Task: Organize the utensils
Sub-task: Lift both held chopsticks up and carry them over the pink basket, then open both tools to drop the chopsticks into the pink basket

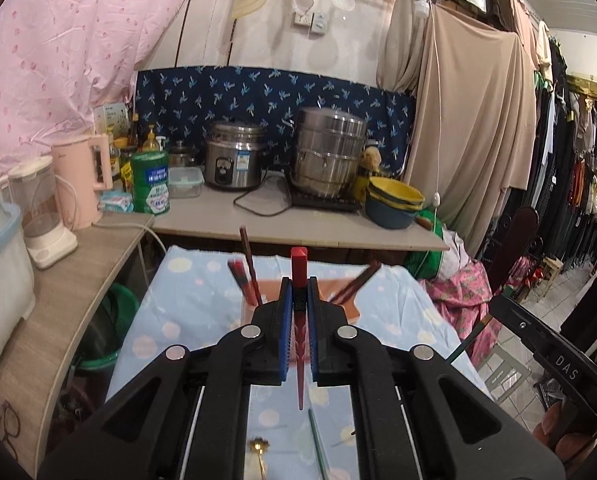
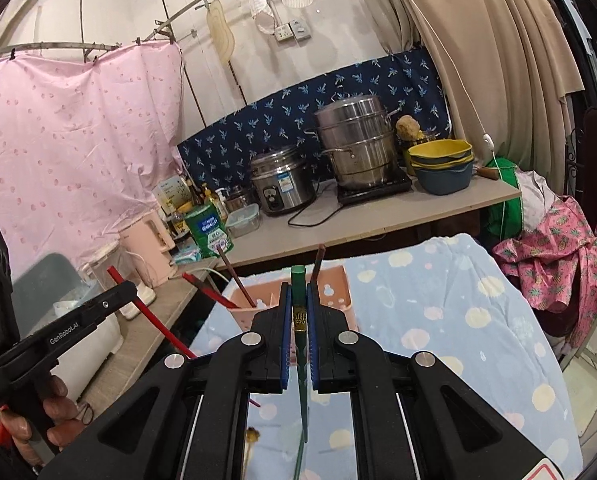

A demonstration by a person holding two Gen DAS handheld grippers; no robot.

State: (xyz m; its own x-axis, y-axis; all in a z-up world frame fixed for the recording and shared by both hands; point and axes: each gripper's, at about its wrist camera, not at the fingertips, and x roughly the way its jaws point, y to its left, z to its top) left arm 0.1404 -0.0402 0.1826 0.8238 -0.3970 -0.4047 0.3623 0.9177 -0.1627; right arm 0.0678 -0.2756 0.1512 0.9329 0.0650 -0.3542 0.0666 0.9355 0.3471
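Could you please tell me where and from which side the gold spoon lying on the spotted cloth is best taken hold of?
Probably at the slim handle of the gold spoon, coming straight down from above. It lies flat on the spotted cloth, so only a top approach lets the pads straddle it. Its flower-shaped end looks too wide and uneven. Both tools are occupied: the left tool clamps a red chopstick, the right tool a green chopstick.

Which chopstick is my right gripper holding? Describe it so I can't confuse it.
Above the blue dotted cloth, in front of the pink basket, the right gripper is shut on a dark green chopstick. The other gripper's chopstick is red.
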